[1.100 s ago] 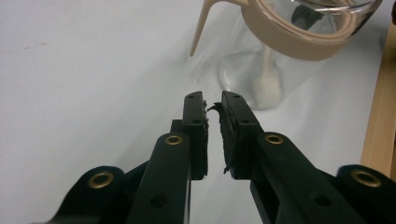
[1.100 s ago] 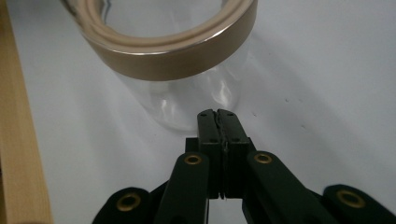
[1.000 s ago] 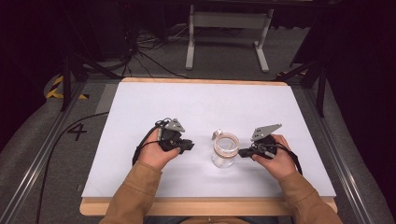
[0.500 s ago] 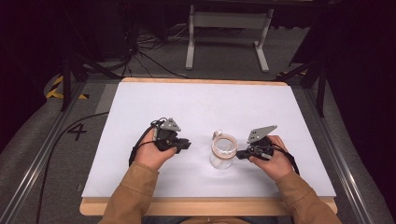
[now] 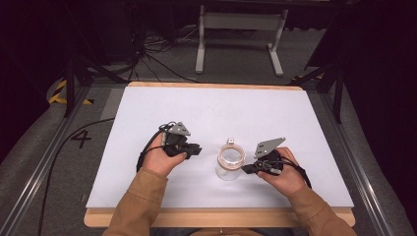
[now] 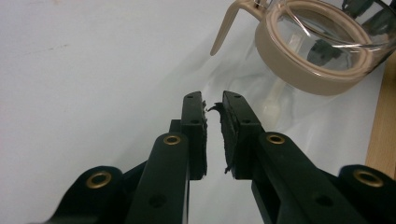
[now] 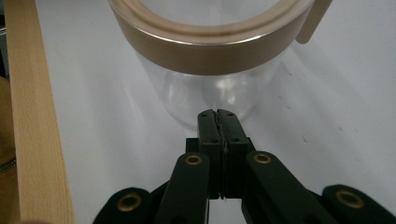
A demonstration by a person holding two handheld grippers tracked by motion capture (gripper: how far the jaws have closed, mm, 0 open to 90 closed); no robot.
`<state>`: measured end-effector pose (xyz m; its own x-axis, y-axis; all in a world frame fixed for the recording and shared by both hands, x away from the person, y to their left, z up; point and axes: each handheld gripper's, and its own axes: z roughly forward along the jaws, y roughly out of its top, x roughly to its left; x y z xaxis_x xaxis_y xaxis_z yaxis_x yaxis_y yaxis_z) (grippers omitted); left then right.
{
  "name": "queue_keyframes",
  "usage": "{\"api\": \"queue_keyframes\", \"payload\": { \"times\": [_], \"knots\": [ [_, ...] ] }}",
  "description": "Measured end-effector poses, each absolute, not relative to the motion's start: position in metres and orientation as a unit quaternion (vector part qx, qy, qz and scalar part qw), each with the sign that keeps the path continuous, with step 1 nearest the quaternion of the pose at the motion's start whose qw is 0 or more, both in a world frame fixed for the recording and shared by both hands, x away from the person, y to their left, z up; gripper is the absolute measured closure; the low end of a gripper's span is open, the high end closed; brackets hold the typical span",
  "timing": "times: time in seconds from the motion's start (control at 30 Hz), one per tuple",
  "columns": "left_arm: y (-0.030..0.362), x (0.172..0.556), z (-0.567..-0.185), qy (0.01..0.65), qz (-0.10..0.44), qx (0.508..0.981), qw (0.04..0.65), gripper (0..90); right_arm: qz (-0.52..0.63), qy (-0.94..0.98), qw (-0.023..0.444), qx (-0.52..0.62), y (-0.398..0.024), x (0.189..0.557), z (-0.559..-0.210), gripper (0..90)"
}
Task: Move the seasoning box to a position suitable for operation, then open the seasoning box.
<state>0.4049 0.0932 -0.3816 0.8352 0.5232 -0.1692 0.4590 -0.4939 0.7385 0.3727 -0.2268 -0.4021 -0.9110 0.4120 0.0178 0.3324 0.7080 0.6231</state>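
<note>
Resting low over the white counter (image 5: 206, 113), both tongs point inward toward a clear glass jar (image 5: 230, 162) that stands upright between them. The left tongs (image 6: 213, 109) have their jaws drawn nearly together with a narrow gap showing between the worn black pads; nothing lies in that gap. In the high view the left tongs (image 5: 195, 148) sit just left of the jar, apart from it, held by the person's left hand (image 5: 162, 160). The right tongs (image 7: 217, 113) have their jaws pressed fully together, tips close to the lower glass wall of the jar (image 7: 212, 79); contact cannot be confirmed. In the high view the right tongs (image 5: 247, 169) are held by the right hand (image 5: 282, 172) just beside the jar's right side.

The jar carries a tan collar (image 6: 308, 60) around its open mouth and a tan handle (image 6: 224, 30) on the side facing away from the person. It stands nearer the counter's near wooden edge (image 5: 221, 216) than its far edge. Both forearms wear tan sleeves (image 5: 137, 201).
</note>
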Motion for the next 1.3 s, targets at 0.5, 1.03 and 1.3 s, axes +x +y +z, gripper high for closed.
{"api": "queue_keyframes", "payload": {
  "times": [0.5, 1.03, 1.3],
  "knots": [
    [0.092, 0.407, -0.361, 0.268, 0.029, 0.834, 0.481, 79.4, 0.359, 0.902, 0.080, 0.228, -0.255, 0.370, -0.385, 90.0],
    [0.060, 0.425, -0.358, 0.251, 0.040, 0.810, 0.528, 82.1, 0.372, 0.890, 0.091, 0.249, -0.274, 0.355, -0.382, 90.0],
    [0.034, 0.436, -0.370, 0.250, 0.030, 0.805, 0.537, 81.8, 0.371, 0.888, 0.093, 0.255, -0.277, 0.345, -0.384, 90.0]
  ]
}}
